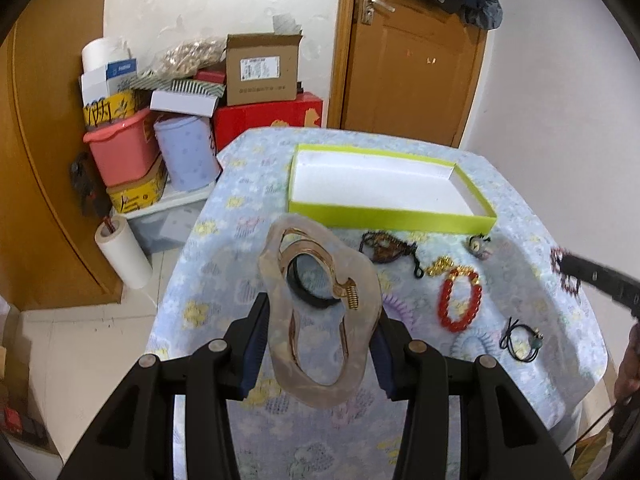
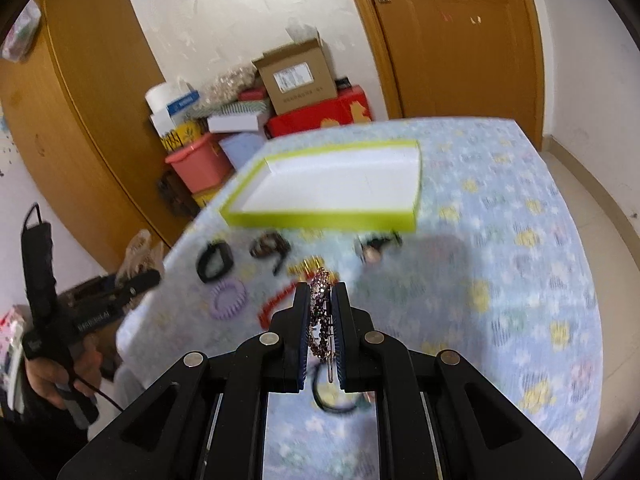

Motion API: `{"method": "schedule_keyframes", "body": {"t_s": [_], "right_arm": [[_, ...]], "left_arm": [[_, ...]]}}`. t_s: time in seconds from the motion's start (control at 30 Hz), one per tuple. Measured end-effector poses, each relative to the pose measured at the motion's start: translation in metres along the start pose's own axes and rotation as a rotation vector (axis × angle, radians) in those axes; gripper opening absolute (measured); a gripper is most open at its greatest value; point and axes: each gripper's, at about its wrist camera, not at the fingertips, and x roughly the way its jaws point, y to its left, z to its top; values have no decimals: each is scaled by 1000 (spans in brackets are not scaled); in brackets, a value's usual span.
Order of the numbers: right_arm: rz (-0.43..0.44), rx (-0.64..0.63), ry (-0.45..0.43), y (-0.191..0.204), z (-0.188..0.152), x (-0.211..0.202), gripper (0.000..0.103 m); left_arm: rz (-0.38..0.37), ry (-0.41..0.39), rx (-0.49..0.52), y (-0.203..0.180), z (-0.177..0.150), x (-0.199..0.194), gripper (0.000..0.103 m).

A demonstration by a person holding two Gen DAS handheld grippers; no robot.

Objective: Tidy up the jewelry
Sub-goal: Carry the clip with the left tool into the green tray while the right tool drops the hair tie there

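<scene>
left gripper (image 1: 318,344) angled down over the tabletop (image 1: 520,264), fingers clamped on a big translucent hair clip (image 1: 320,312), right gripper (image 2: 323,320) tilted down too, fingers pinched tight on a sparkly clip (image 2: 320,308), green tray (image 1: 390,216) beyond both fingertips

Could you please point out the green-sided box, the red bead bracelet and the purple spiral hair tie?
green-sided box (image 1: 400,220), left wrist view, near wall.
red bead bracelet (image 1: 445,292), left wrist view, left side beads.
purple spiral hair tie (image 2: 224,307), right wrist view, lower coil.

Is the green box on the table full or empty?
Empty. The green box shows only its bare white floor; the jewelry lies on the tablecloth outside it.
</scene>
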Motion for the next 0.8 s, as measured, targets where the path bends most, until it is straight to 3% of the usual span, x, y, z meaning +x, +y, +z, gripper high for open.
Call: {"method": "schedule_keyframes", "body": {"t_s": [0.17, 0.43, 0.8], "right_arm": [[-18, -75, -44, 16, 32, -2, 11], [-39, -112, -11, 13, 53, 26, 11], [-83, -125, 54, -21, 92, 98, 11]], "left_arm": [[5, -35, 39, -8, 22, -4, 48], [-9, -48, 77, -16, 54, 13, 48], [-55, -4, 106, -22, 109, 89, 48]]}}
